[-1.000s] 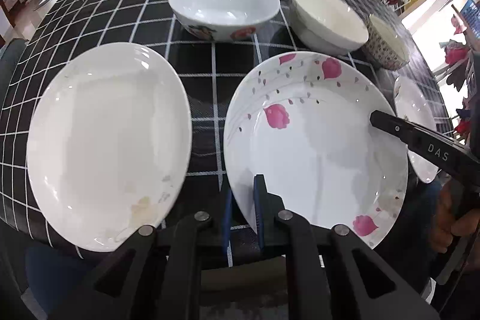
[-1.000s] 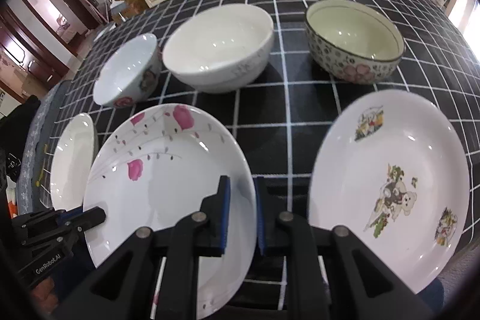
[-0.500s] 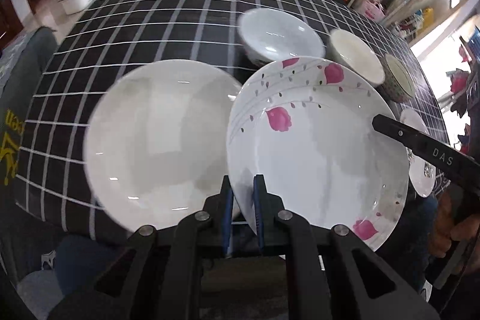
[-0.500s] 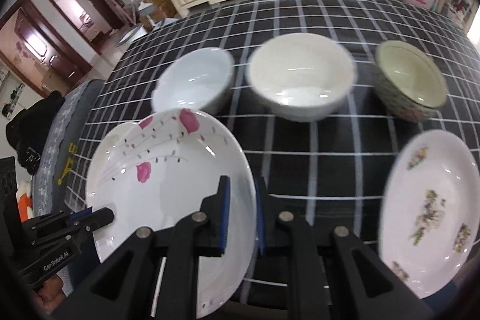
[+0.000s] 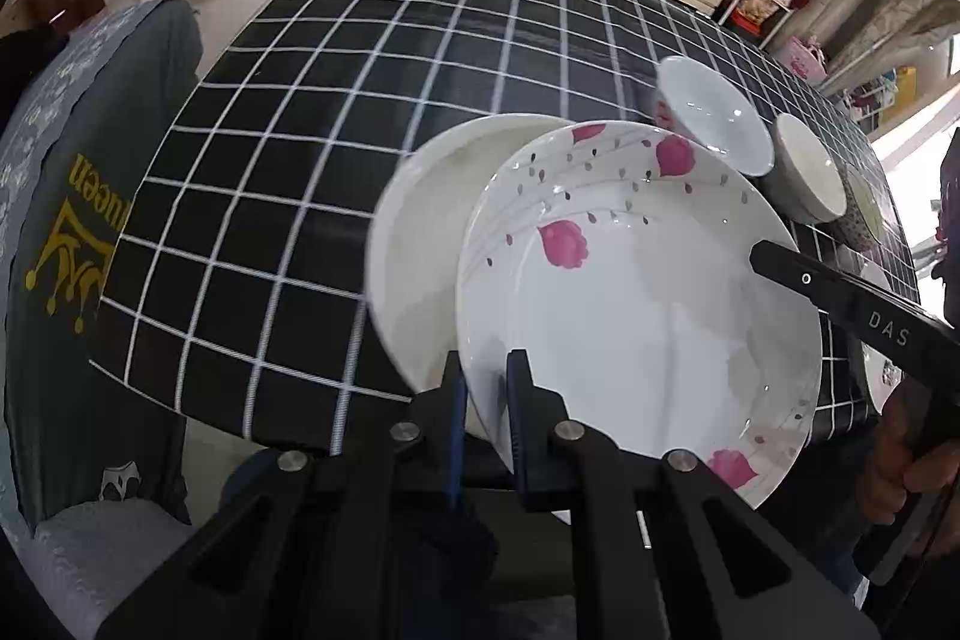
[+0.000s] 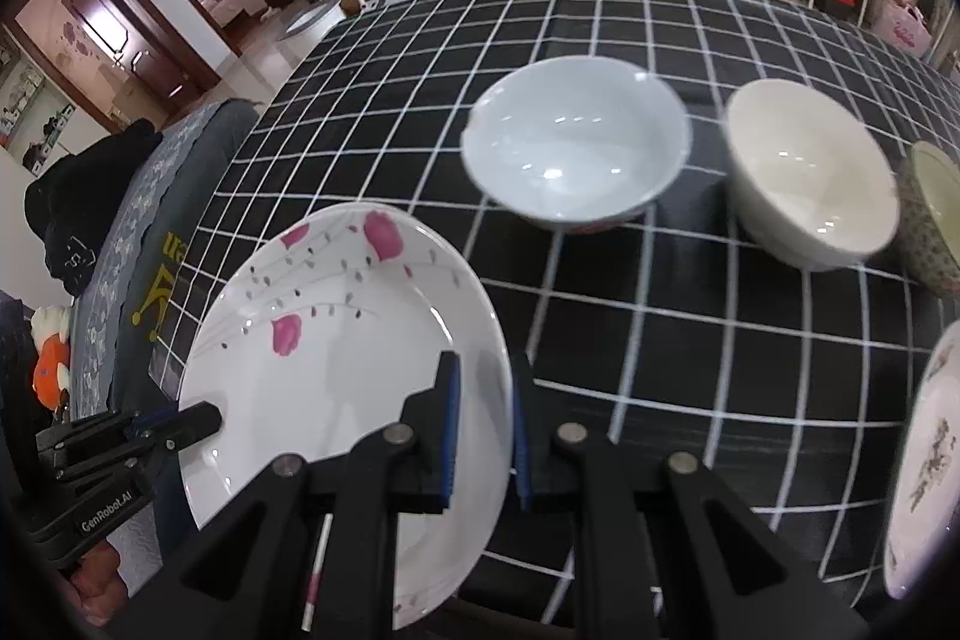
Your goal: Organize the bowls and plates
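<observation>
- Holding the pink-flower plate (image 5: 636,292) up off the counter (image 5: 336,112) with both tools right now: left tool (image 5: 483,400) is clenched on the near rim, right tool (image 6: 483,418) is clenched on the opposite rim.
- The plate hangs tilted, partly over the plain white plate (image 5: 420,244) sitting on the check cloth. From the left view they overlap, but I can't tell if they're touching yet.
- Handling-wise: glazed ceramic, so stiff, reasonably heavy for a thin rim pinch, slick under the blue pads (image 5: 456,400), and it'll chip or crack if it drops or clacks down on the other plate.
- Rim is the only place to grab a flat plate like this. I reckon opposite edges is the right call, since it stops the thing pivoting in one pinch.
- My guess is the next bit is stacking it onto the white plate, so I'd want it level and centred and set down gently before either tool lets go.
- Bowls are lined up behind: pale blue bowl (image 6: 576,154), cream bowl (image 6: 810,172), patterned bowl (image 6: 936,214). A cartoon-print plate (image 6: 924,466) sits off to the right.
</observation>
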